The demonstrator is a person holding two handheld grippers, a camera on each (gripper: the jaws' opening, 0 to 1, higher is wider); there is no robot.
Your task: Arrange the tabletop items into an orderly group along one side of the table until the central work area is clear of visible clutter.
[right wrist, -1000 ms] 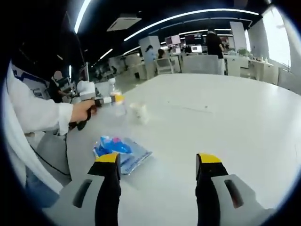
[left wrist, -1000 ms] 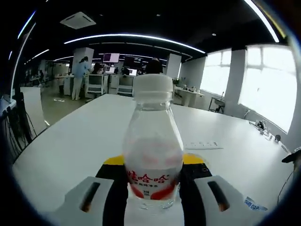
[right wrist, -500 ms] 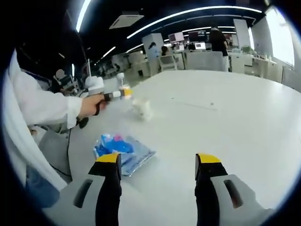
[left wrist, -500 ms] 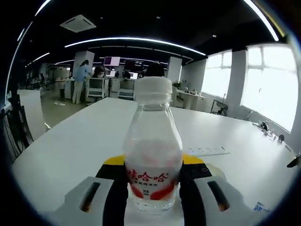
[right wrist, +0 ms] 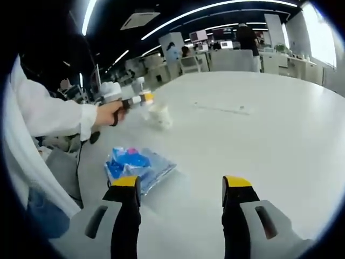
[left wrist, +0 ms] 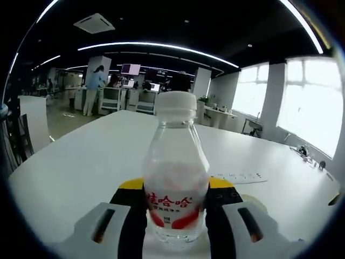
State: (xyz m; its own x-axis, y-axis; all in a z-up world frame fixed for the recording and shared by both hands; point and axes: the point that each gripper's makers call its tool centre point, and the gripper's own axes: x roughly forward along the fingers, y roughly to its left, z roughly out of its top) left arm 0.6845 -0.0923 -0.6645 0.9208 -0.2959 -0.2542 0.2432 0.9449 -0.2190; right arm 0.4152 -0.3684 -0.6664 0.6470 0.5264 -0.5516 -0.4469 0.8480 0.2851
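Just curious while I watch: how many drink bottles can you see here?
1: a clear bottle with a white cap, clamped between the left gripper's jaws above the white table. Others may be hidden.

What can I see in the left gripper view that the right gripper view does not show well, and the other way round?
Left gripper view: the bottle's red label and white cap, close between the left hand-held gripper's jaws, plus a white strip on the table.
Right gripper view: a blue plastic packet, a small white object, the person's hand, and the open right hand-held gripper.
Both: the white table and the office behind.
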